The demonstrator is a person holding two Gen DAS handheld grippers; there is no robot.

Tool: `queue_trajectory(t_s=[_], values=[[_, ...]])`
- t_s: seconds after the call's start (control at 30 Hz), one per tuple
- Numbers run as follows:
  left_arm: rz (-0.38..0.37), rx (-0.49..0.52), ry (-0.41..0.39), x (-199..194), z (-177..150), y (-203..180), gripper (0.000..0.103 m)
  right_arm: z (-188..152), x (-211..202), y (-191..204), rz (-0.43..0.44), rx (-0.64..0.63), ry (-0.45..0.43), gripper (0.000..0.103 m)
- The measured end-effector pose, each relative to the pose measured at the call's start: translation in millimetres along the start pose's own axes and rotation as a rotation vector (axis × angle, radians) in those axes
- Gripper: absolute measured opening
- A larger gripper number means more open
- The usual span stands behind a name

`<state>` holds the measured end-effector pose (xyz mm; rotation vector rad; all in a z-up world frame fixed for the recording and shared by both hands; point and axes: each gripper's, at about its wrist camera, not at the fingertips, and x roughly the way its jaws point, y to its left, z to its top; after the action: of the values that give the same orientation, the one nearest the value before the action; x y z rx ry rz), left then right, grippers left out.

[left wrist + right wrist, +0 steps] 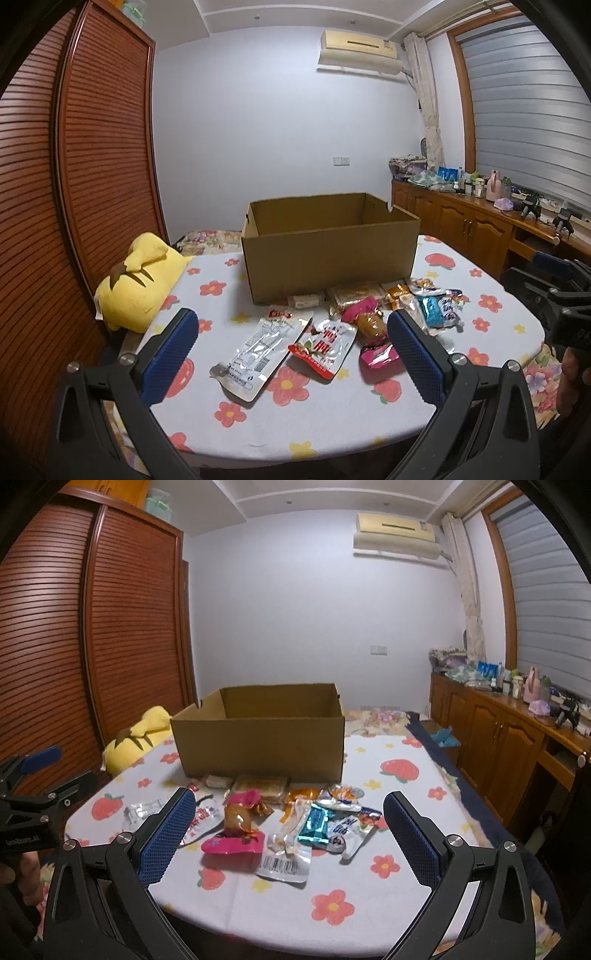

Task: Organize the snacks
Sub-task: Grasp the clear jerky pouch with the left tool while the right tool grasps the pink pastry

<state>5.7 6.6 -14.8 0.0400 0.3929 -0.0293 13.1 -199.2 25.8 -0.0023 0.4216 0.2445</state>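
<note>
Brown box (pixel 328 254) on white cloth (pixel 332 406) (red-orange flowers, strawberries).

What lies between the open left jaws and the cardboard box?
Scattered snack packets on the flowered cloth, between the left gripper and the box; the left wrist view shows it.

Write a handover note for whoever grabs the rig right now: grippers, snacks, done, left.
Left gripper: open, empty, hovering over the snack pile.
Right gripper: open, empty, likewise.
Snacks: all loose on the floral tablecloth in front of the cardboard box, including a red pouch, a teal bar and a pink wrapper.
Done: nothing visible inside the box.
Left: grasp each snack and move it to the box.
</note>
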Motion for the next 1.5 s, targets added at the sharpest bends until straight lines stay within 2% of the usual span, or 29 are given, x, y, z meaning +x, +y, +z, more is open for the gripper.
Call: queue_trajectory(t_s=[0.73, 1.1, 1.3, 1.5], values=[[-0.060, 0.014, 0.187, 72.0, -25.5, 39.0, 0.102, -13.1, 52.7, -37.9, 0.009, -0.017, 0.147, 0.102], [-0.110, 0.023, 0.313, 113.1, -33.7, 51.0, 0.093, -22.7, 74.2, -56.0, 0.027, -0.010, 0.228, 0.099], [-0.132, 0.031, 0.365, 132.9, -34.7, 55.6, 0.088, -23.8, 90.6, -54.8, 0.065, -0.023, 0.269, 0.094], [-0.150, 0.064, 0.412, 150.8, -36.3, 55.8, 0.083, -20.1, 111.7, -40.0, 0.146, -0.054, 0.312, 0.081]])
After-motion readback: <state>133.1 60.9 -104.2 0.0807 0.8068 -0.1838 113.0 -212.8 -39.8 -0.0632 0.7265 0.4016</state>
